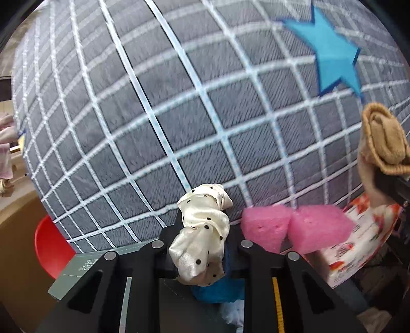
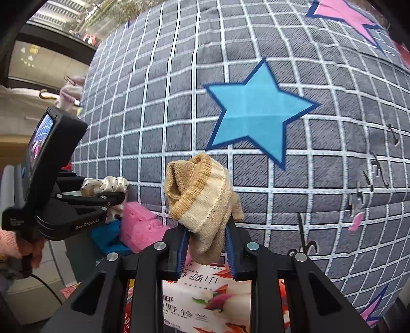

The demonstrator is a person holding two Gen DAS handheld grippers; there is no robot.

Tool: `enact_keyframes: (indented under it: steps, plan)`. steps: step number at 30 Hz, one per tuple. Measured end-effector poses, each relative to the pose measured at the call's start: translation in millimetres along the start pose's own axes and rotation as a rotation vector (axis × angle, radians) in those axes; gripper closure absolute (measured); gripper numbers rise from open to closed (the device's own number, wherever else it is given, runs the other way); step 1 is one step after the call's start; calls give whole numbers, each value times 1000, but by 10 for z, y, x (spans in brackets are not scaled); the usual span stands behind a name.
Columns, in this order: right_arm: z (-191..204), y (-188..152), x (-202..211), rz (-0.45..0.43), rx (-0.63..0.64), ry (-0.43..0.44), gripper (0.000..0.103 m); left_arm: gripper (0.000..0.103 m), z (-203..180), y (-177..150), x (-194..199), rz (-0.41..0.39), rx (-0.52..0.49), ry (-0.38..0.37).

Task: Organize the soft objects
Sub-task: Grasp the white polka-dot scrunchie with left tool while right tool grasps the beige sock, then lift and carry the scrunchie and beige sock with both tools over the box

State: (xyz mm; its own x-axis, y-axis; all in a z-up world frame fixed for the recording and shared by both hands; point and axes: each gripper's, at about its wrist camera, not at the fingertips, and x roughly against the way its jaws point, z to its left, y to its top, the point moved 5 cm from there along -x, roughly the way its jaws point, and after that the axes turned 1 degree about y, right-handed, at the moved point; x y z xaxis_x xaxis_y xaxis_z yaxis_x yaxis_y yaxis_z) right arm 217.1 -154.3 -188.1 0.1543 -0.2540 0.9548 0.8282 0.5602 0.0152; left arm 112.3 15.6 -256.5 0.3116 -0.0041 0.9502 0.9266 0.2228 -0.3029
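My left gripper (image 1: 202, 230) is shut on a cream polka-dot scrunchie (image 1: 202, 230), held in front of a big grey checked cushion (image 1: 153, 102). It shows in the right wrist view too (image 2: 112, 197), with the scrunchie (image 2: 105, 185) in it. My right gripper (image 2: 206, 240) is shut on a rolled tan sock (image 2: 202, 197), which also shows at the right edge of the left wrist view (image 1: 381, 141). A pink sponge (image 1: 294, 228) lies just below and right of the scrunchie; it also shows in the right wrist view (image 2: 141, 225). A blue cloth (image 1: 217, 289) lies under my left gripper.
The cushion bears a blue star (image 2: 256, 112) and a pink star (image 2: 343, 12). A tissue pack with a flower print (image 2: 205, 299) lies under my right gripper. A red round object (image 1: 51, 246) is at the lower left. A grey-green box (image 1: 77, 271) sits beside it.
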Motion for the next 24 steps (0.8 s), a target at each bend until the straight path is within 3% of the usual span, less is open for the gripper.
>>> enact_keyframes:
  steps: [9,17,20,24]
  plan:
    - [49,-77,239,-52,-17,8,76,78,-164,-218,438,-217,72,-38]
    - [107,-211,429,-102,-42,-15,76,78,-523,-543,923,-349,43,-95]
    - [-9,-306,540,-123,-70,-38,76,78,-571,-365,1318,-384,7,-117]
    - [-219,-483,702,-154,-117,-79,76,78,-863,-312,1456,-416,-45,-150]
